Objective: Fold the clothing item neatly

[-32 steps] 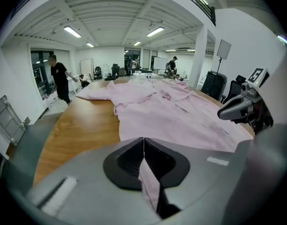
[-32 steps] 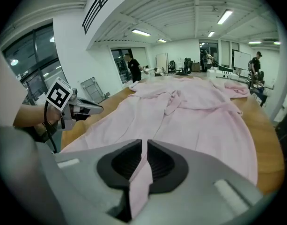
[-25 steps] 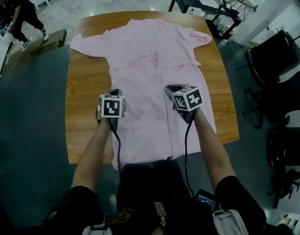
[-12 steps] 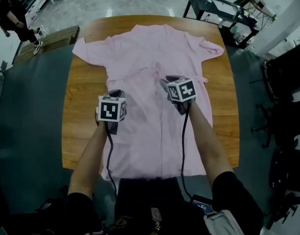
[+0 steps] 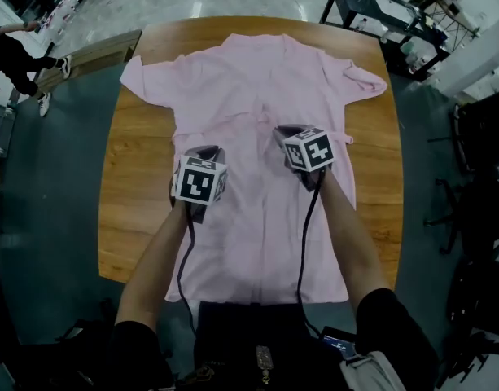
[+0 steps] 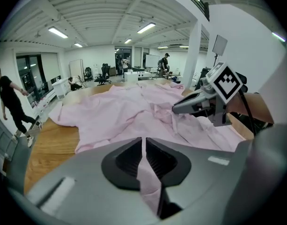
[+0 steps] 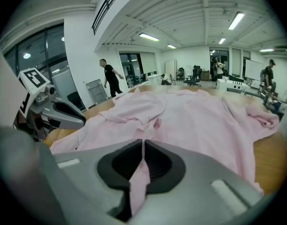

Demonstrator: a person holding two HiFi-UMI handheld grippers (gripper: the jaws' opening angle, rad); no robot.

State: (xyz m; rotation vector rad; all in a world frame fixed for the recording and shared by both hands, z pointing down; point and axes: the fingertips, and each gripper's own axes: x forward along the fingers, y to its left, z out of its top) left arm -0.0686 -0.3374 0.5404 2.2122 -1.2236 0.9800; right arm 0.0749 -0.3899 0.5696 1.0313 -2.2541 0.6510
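A pink short-sleeved garment (image 5: 257,88) lies spread on the wooden table (image 5: 135,194), collar at the far side and hem hanging over the near edge. My left gripper (image 5: 205,149) is at the garment's left side near the waist, shut on a fold of the pink cloth (image 6: 145,168). My right gripper (image 5: 283,129) is at the waist by the tie, and its jaws have just been closing with a strip of the cloth (image 7: 139,177) pinched between them. In the left gripper view the right gripper (image 6: 177,109) rests on rumpled fabric.
A person (image 5: 13,55) walks on the floor at the far left beside a low wooden bench (image 5: 86,55). A black table (image 5: 379,6) stands at the back right, and dark chairs (image 5: 485,137) stand along the right. Bare wood flanks the garment on both sides.
Both grippers have moved away from me along the garment, up to its waist. The left one has also shifted right, onto the cloth's edge.
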